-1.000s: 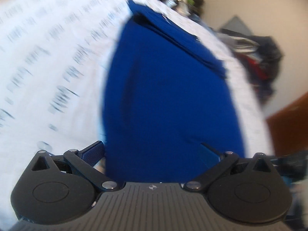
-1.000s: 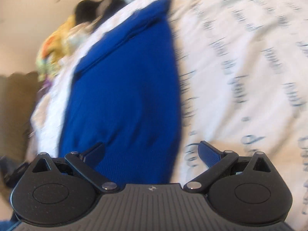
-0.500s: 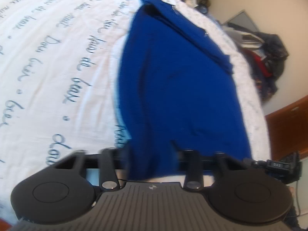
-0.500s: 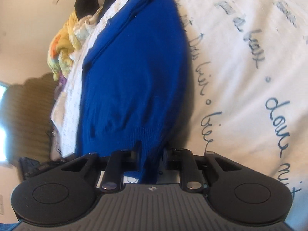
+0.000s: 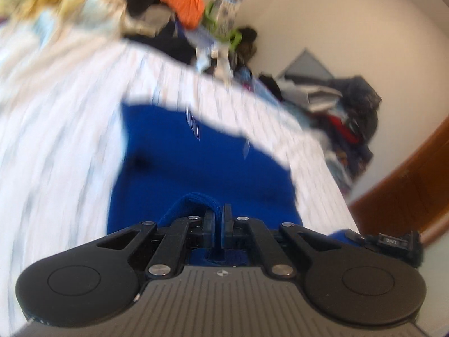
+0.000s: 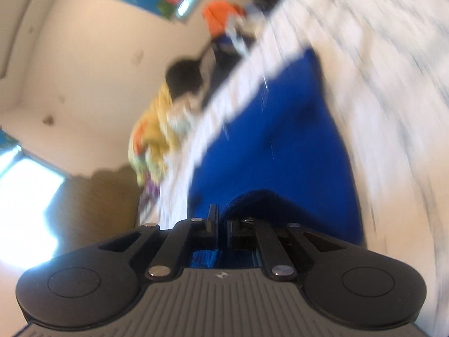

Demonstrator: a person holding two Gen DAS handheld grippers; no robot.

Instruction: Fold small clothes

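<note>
Mid-fold, lifting stage: near hem of the blue garment (image 5: 202, 151) pinched at two spots and raised off the white printed bedspread (image 5: 56, 129), far part of the cloth still lying flat on it. Left gripper (image 5: 219, 219) clamped narrow on a ribbed hem fold, fabric bunched in a loop just above and left of the fingers and showing again below them inside the mechanism. Right gripper (image 6: 221, 224) likewise pinched tight on the hem, blue knit (image 6: 269, 151) rising in a hump right at the fingertips and spreading away toward the far edge of the bed. Garment directly ahead of both grippers, touching the pads, running forward and down to the bedspread. Both views heavily motion-blurred; exact corner held not readable. Next move, as judged: carry the held hem forward over the body of the garment toward its far edge, both hands kept level and evenly apart so the fold line stays straight, then lower and release. Clutter of clothes (image 5: 179, 8) beyond the far bed edge, well apart from the work.
</note>
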